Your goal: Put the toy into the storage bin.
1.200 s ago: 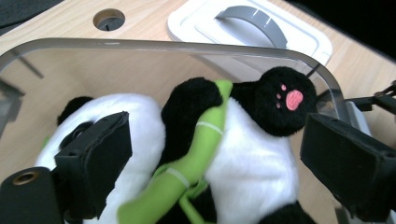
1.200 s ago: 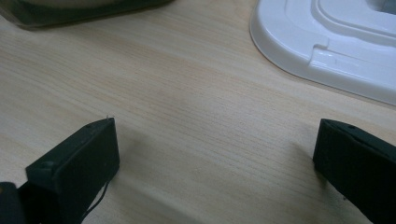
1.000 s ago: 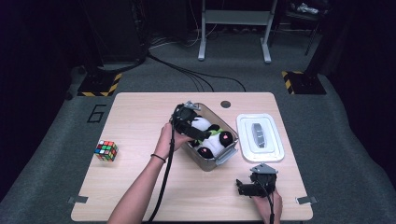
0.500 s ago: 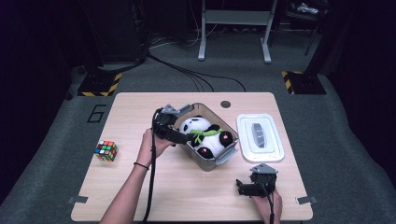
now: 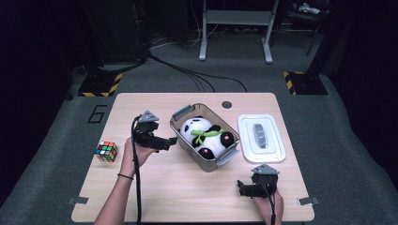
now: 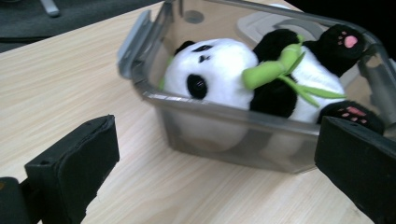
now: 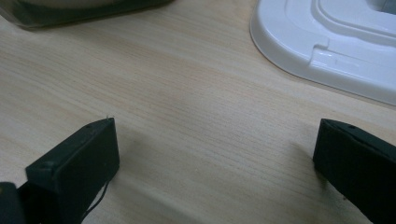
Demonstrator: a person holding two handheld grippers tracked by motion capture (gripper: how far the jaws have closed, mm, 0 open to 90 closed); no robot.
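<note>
Panda (image 5: 206,136) fills bin (image 5: 185,113); left claw (image 5: 170,141) beside.

The right gripper (image 7: 217,163) hangs wide apart over bare table (image 7: 187,93), white lid (image 7: 327,42) ahead.

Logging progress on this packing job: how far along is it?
Done: the panda toy lies inside the clear bin. In hand: nothing; the left hand-held gripper is open beside the bin, the right hand-held gripper open over bare table. Left, probably: the white lid lies beside the bin, not yet on.
</note>
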